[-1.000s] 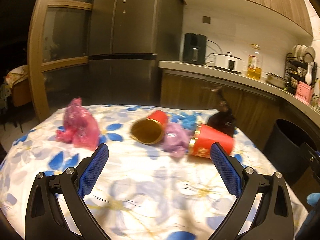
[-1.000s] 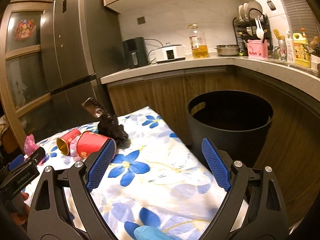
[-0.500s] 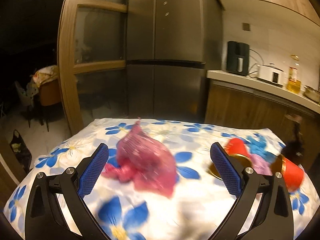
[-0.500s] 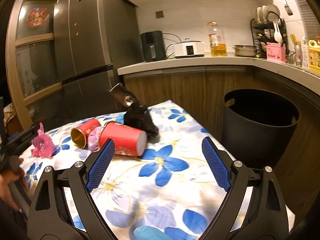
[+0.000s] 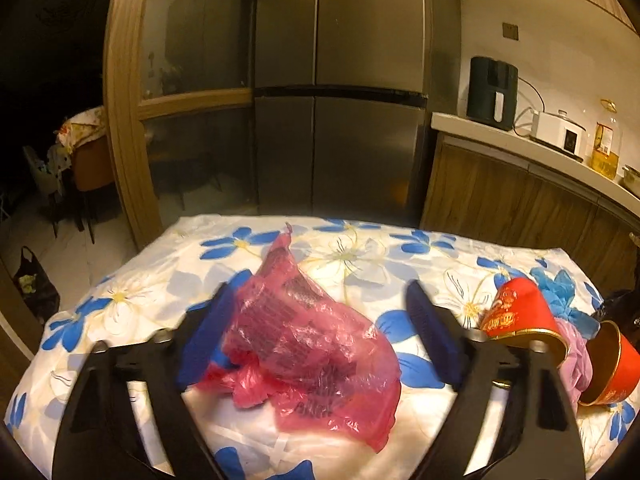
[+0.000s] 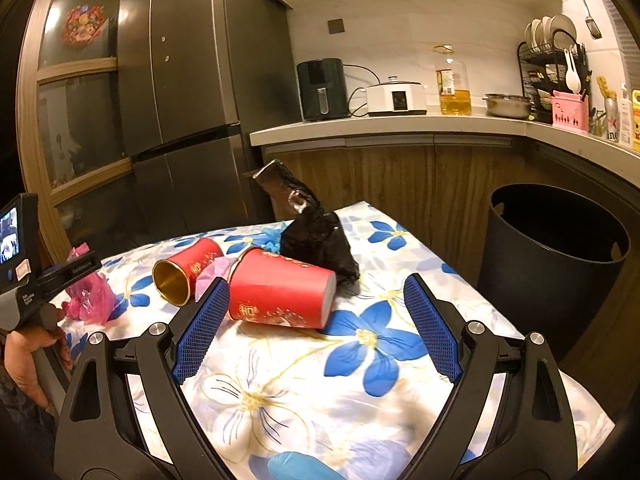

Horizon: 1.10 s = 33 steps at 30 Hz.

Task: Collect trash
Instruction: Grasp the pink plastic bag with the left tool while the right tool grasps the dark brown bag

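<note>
Both tongs gape empty, my left gripper (image 5: 312, 344) straddling the pink bag (image 5: 304, 344) on the tablecloth (image 5: 360, 252), my right gripper (image 6: 316, 332) near a red cup (image 6: 280, 296); flimsy plastic may slip free.

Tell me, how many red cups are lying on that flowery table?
2, both tipped over: one red cup just ahead of the right tongs, the other behind it; more could be hidden.

A crumpled pink bag (image 5: 304, 344) lies at 6 o'clock, two red cups (image 6: 280, 294) lie tipped over, and a black bag (image 6: 316, 240) sits at 1 o'clock from them.
</note>
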Tool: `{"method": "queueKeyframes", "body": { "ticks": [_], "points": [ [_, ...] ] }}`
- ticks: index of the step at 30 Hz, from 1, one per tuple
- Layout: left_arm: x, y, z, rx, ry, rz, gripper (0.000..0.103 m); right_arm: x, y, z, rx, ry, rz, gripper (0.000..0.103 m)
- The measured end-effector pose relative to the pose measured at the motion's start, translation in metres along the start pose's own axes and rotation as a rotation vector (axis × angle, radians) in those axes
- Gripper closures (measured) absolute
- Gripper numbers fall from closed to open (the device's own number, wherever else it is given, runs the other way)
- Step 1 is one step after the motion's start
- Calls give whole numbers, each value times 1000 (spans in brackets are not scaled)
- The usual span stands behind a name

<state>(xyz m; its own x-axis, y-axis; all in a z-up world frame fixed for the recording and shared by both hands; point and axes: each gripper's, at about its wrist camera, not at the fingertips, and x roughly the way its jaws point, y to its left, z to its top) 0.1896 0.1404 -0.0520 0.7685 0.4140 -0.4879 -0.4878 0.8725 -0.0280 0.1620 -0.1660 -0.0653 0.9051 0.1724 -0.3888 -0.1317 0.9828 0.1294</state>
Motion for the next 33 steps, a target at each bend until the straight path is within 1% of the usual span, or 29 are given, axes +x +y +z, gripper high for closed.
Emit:
{"method": "queueKeyframes", "body": {
  "ticks": [1, 2, 3, 4, 5, 6, 7, 8, 10, 14, 16, 18, 19, 22, 24, 25, 27, 28, 29, 30, 31, 33],
  "points": [
    [2, 0, -1, 0, 10, 1, 34, 1, 2, 0, -1, 0, 0, 16],
    [4, 0, -2, 0, 16, 0, 37, 3, 4, 0, -4, 0, 0, 16],
    [5, 1, -3, 0, 22, -5, 45, 4, 6, 0, -7, -1, 1, 16],
    [6, 1, -4, 0, 26, -7, 56, 5, 8, 1, -9, -3, -1, 16],
    [7, 0, -5, 5, 35, -7, 62, 6, 8, 2, -8, -5, -2, 16],
    [8, -1, -6, 10, 43, -9, 71, 6, 8, 3, -6, -7, -2, 16],
    [10, -2, -7, 18, 54, -14, 78, 7, 8, 5, -3, -10, -3, 16],
    [10, -2, -8, 22, 59, -17, 81, 8, 8, 6, -2, -12, -4, 16],
    [9, -2, -10, 26, 59, -26, 96, 10, 8, 11, -7, -24, -11, 16],
    [1, -1, -9, 23, 39, -42, 99, 21, 1, 23, 0, -39, -18, 16],
    [-11, -1, -9, 11, 26, -63, 100, 31, 0, 30, -5, -43, -24, 16],
    [-23, -1, -10, -13, 25, -102, 100, 43, -1, 34, -12, -36, -23, 16],
    [-31, -3, -12, -24, 30, -132, 100, 51, -2, 36, -10, -27, -18, 16],
    [-50, -14, -24, -9, 36, -185, 100, 74, -8, 42, 3, -4, -21, 21],
    [-59, -23, -32, 8, 43, -215, 100, 88, -8, 42, 2, 21, -17, 26],
    [-62, -28, -36, 16, 47, -229, 100, 96, -8, 42, -2, 35, -11, 31],
    [-69, -38, -43, 39, 51, -250, 100, 106, -8, 40, -9, 60, -7, 44],
    [-71, -40, -46, 48, 52, -255, 100, 111, -8, 38, -13, 75, -2, 50],
    [-73, -41, -48, 54, 52, -257, 100, 117, -8, 36, -14, 93, 3, 65],
    [-74, -43, -50, 60, 52, -258, 100, 120, -8, 34, -13, 108, 10, 77],
    [-75, -45, -50, 63, 53, -261, 100, 122, -9, 33, -13, 114, 14, 79],
    [-77, -45, -51, 63, 55, -262, 100, 118, -8, 31, -14, 113, 44, 88]
  ]
}}
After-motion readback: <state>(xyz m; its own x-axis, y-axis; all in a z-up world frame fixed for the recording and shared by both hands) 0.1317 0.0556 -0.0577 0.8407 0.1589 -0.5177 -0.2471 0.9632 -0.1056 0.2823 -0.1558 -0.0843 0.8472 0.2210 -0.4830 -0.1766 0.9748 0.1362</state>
